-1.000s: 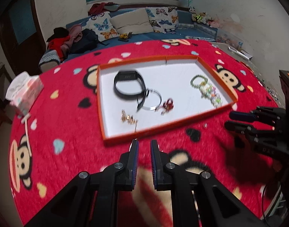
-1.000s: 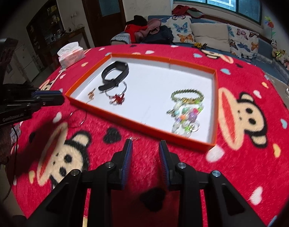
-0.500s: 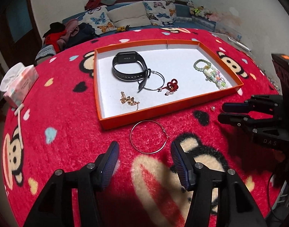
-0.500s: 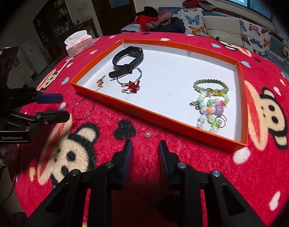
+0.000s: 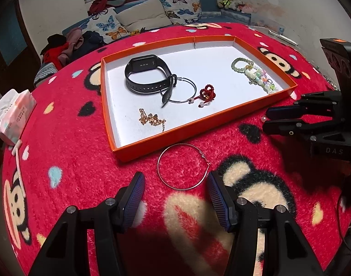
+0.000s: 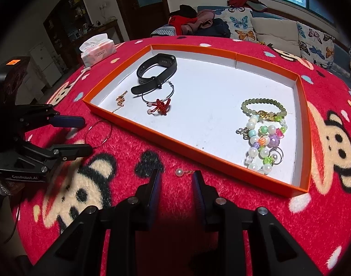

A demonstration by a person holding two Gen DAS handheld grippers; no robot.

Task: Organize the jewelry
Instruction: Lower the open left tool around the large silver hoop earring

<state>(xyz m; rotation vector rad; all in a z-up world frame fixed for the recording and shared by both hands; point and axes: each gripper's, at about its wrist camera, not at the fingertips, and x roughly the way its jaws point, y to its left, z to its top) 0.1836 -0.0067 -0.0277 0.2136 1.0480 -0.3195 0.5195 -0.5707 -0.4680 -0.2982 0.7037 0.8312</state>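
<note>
**Mostly sorted: two loose pieces left outside the tray**

So far the bulk of the jewelry already lies inside the orange tray (image 5: 198, 124), judging by how things sit now. Toward its left side rest the black wristband (image 5: 148, 76), a thin wire bangle (image 5: 181, 89) partly under the band's strap, a red knotted charm (image 5: 206, 94) touching that bangle, and a gold chain (image 5: 152, 119) near the front edge. Against the right edge lie a green bead bracelet (image 6: 263, 108) and, touching it, a string of mixed coloured beads (image 6: 264, 145) that runs toward the front right corner.

Two items remain on the red monkey-print cloth (image 5: 67, 151), both just outside the tray's front edge. A large silver hoop (image 5: 183, 166) lies flat just beside the front left corner, and a small pearl earring (image 6: 180, 172) sits farther right along that edge.

The left gripper (image 5: 175, 188) stands about half open and empty; its fingers straddle the near part of the hoop without any visible contact. The right gripper (image 6: 176, 185) is narrowly parted, also holding nothing, with the pearl just ahead of its tips.

What is left, by my reading, is to lift these two pieces into the tray. The hoop is thin and lies flat in the pile, so a grip on it may prove fiddly.
</note>
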